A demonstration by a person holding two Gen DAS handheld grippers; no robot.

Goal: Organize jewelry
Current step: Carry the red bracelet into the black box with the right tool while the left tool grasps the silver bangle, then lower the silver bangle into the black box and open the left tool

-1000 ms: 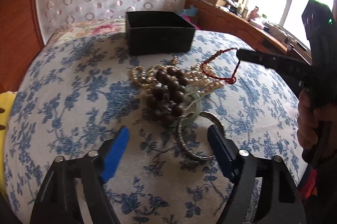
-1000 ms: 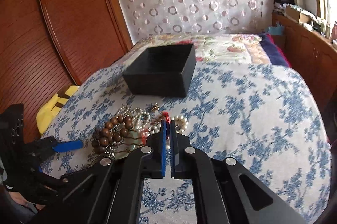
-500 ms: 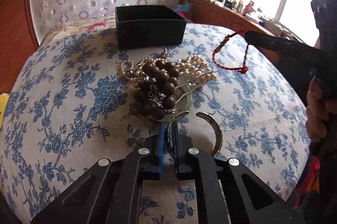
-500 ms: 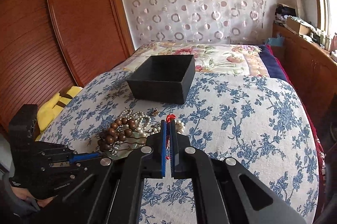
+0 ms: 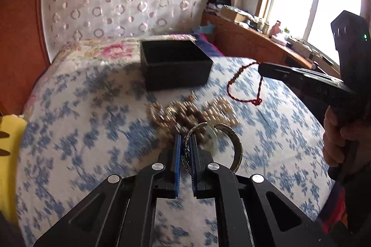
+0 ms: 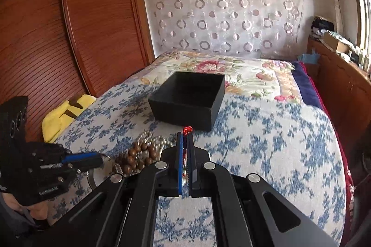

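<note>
A second ago the left tool (image 5: 185,142) stood open over the heap; now it is clenched on the silver bangle (image 5: 234,142). The right tool (image 6: 185,138) stays clenched on the red cord bracelet (image 5: 243,86), lifted off the bed (image 6: 266,138). Beyond both, past the bead pile (image 6: 139,154), bare quilt surrounds the black box (image 6: 187,105), which looks empty.
</note>
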